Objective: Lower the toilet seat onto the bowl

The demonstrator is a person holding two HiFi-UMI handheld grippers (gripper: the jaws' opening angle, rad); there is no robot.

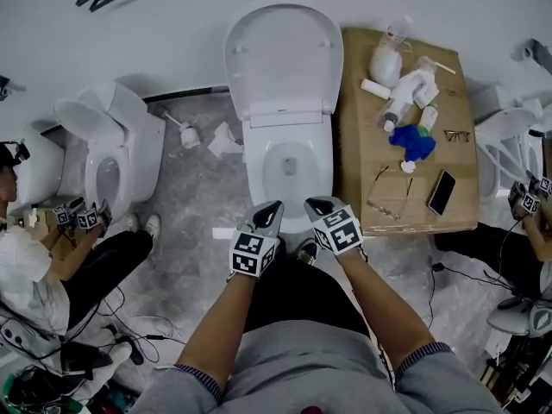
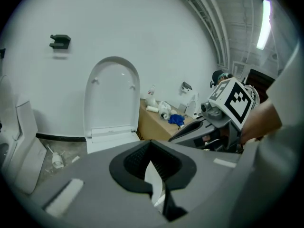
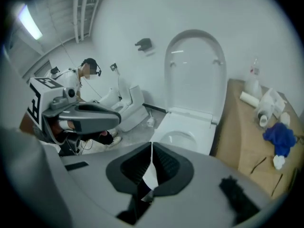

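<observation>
At top centre, the white toilet seat stands raised against the wall, leaving the bowl uncovered. Just below the bowl, the left gripper and right gripper sit side by side. Both have their jaws together and empty, probably ready to reach for the seat.

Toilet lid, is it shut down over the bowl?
No, the toilet lid stands upright, leaving the bowl open.

No legible txt or nos.
</observation>
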